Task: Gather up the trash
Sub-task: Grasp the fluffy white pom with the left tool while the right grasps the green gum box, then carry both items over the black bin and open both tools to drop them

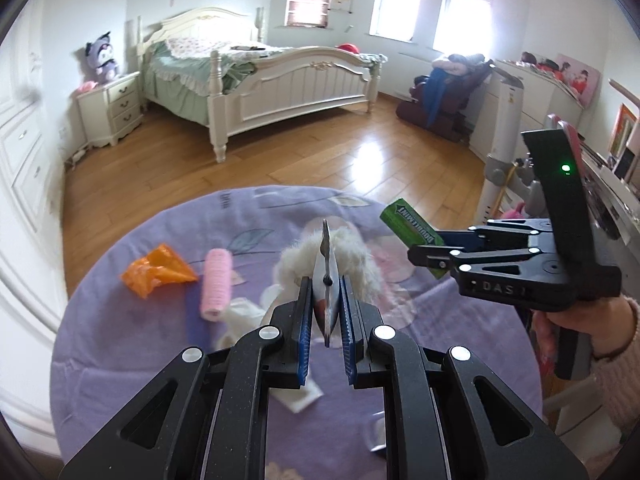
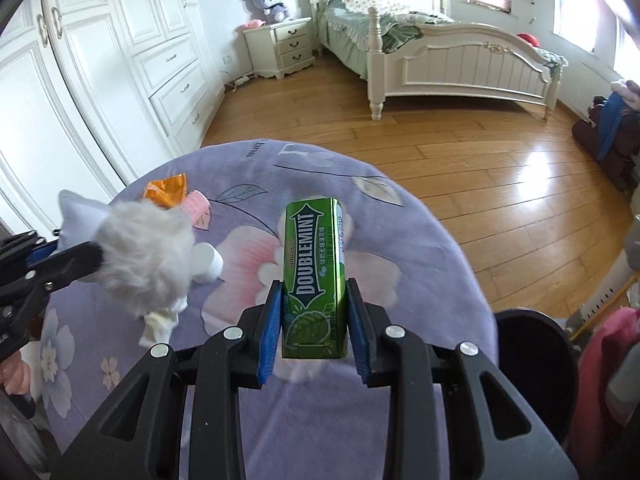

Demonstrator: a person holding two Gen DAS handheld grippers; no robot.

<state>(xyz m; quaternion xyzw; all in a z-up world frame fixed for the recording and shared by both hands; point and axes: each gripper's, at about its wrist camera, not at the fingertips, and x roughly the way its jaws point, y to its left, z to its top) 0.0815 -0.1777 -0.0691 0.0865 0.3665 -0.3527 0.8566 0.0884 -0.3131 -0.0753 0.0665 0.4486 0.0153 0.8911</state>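
Right gripper (image 2: pixel 314 320) is clamping the stiff, light green cardboard gum box (image 2: pixel 314 272) by its lower sides; left gripper (image 1: pixel 326 320) is pinching a fluffy white soft toy (image 1: pixel 344 256) by its thin flat tag.

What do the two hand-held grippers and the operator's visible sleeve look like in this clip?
Both are black plastic linkage frames with silver rivets and blue ribbed pads. The left hand-held gripper fills its own view. The right hand-held gripper bears white "DAS" lettering on its side, an upright black housing with a lit green LED, and a black handle. The hand on it wears a pale pink knit sleeve. No cables show.
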